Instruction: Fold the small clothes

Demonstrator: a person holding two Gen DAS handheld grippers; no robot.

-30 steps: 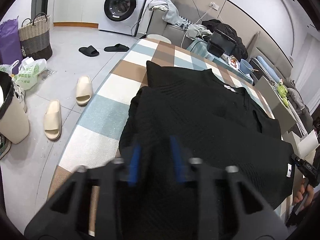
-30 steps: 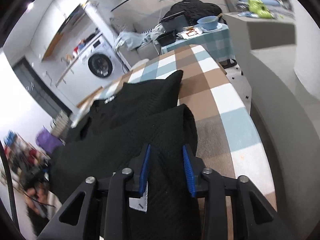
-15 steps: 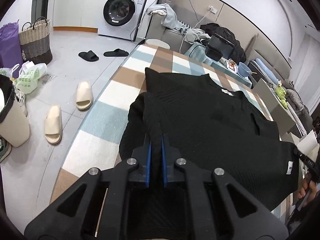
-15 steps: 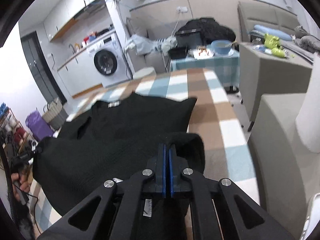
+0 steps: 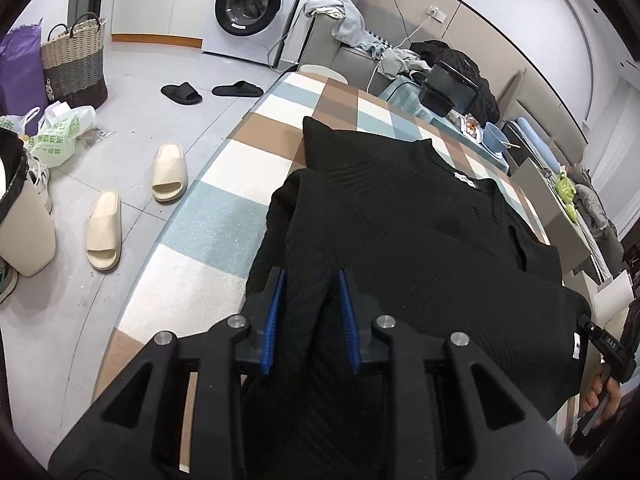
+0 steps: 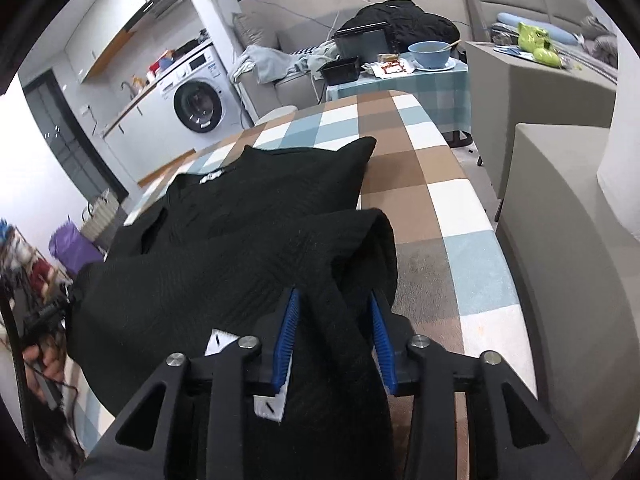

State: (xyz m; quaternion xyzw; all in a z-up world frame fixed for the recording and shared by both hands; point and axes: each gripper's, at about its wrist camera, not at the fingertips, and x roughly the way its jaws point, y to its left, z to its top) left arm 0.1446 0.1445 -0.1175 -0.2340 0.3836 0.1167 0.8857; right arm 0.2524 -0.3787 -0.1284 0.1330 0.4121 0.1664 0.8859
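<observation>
- Black knit garment: it lies spread on the checked table, its lower part doubled over toward the collar. Half a second ago both of your grippers were clamped on its near hem; now both have let go, so this fold looks laid down.
- Left gripper: its jaws are opening. A ridge of the black cloth stands between the blue pads, but neither pad presses on it. Released, not grasping.
- Right gripper: its jaws are likewise opening. A loose fold of the garment and a white tag sit between them, slack and unpinched.
- Meaning for the task: judged from the lie of the cloth, one fold is finished and more remain, since the piece is still wide across the table. The bunched near-left corner and the rounded near-right corner may want smoothing before your next grip.
- Surroundings, left to right: a woven basket and cream slippers on the floor at the left; a washing machine at the far side; a blue bowl on a small table beyond the far end; a grey sofa close on the right.
- Obstructions: nothing else lies on the checked table near the garment. The cloth ridges between the pads could drag as you withdraw.
</observation>
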